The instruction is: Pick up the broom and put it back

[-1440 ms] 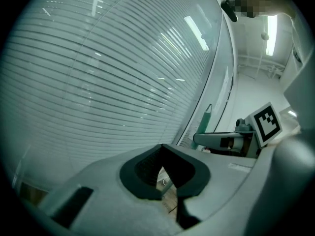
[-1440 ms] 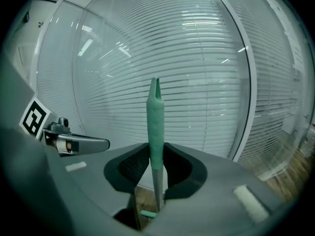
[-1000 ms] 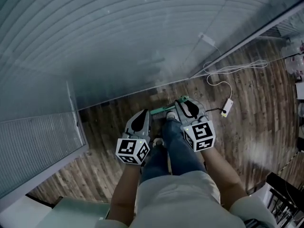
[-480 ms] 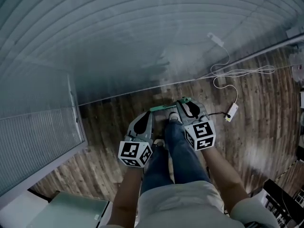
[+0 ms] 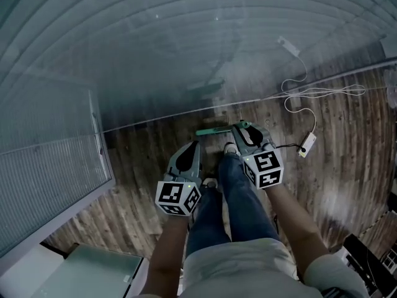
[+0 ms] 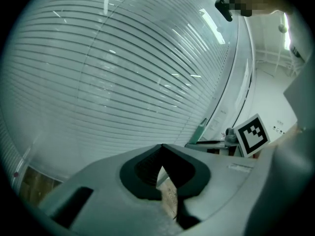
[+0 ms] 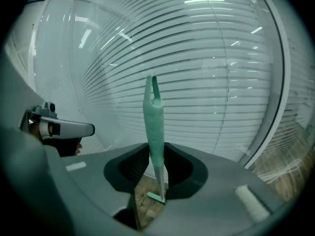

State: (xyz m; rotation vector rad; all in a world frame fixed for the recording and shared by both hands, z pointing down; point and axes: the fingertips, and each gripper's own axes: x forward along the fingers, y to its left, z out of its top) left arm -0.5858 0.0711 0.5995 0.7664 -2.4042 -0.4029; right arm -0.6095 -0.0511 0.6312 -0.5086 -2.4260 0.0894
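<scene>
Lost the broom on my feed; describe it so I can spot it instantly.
Find the wall of slatted blinds where it meets the wooden floor; just before it, the right tool is closed on the broom. It is the only mint-green thing, a slim handle with a hanging loop at its end, unlike the white cable on the floor.

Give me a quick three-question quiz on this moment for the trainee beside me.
1. Short answer: which claw grips the green broom handle?
2. True or false: a white cable trails across the wood floor on the person's right.
3. Fill in: in the right gripper view, the surface behind the broom handle is covered by horizontal ___.

Key: 1. the right claw; 2. true; 3. blinds.
</scene>
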